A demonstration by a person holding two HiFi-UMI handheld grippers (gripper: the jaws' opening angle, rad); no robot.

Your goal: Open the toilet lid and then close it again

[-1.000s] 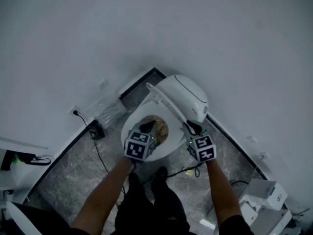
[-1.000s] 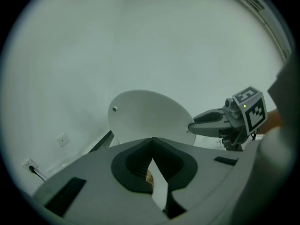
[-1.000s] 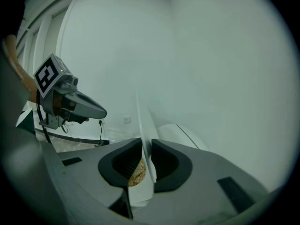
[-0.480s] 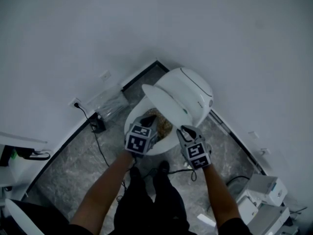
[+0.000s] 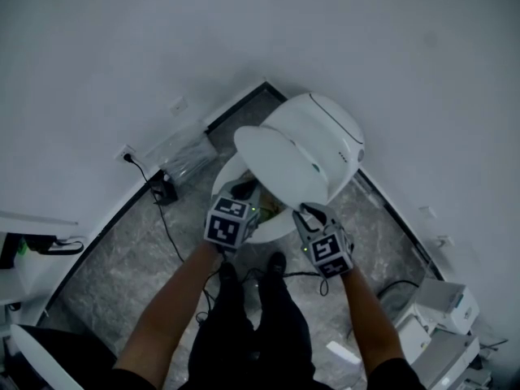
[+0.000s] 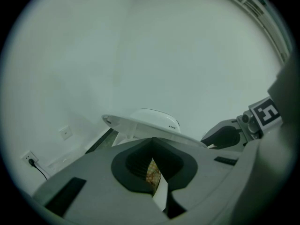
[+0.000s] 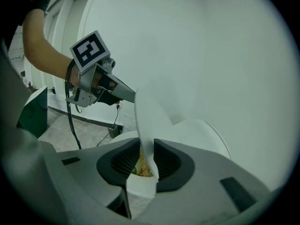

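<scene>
The toilet (image 5: 325, 124) stands in a corner of white walls, on a floor (image 5: 114, 283) of grey marbled tiles. Its lid (image 5: 284, 167) is neither fully raised nor shut: it is held tilted above the bowl (image 5: 275, 227), with its hinged end at the back of the toilet and its free end hanging over the front half of the bowl. A brownish mottled content is seen inside the bowl, under the lid.

The 2 grippers are held by a person who stands in front of the toilet. The right gripper (image 7: 143, 165) is placed at the front right of the toilet, at the free edge of the lid. Its jaws have just been opening, and the thin edge of the lid is seen standing between them. The edge lies close against 1 pad, while a gap is left at the other pad, so the lid is released rather than clamped.

The left gripper (image 5: 244, 192) is held at the front left of the toilet, above the rim of the bowl and below the lid. Its jaws are clenched together and nothing is grasped by them.

To the left of the toilet, a black cable (image 5: 166, 234) is laid over the floor and is plugged into a wall socket (image 5: 126, 157).
</scene>
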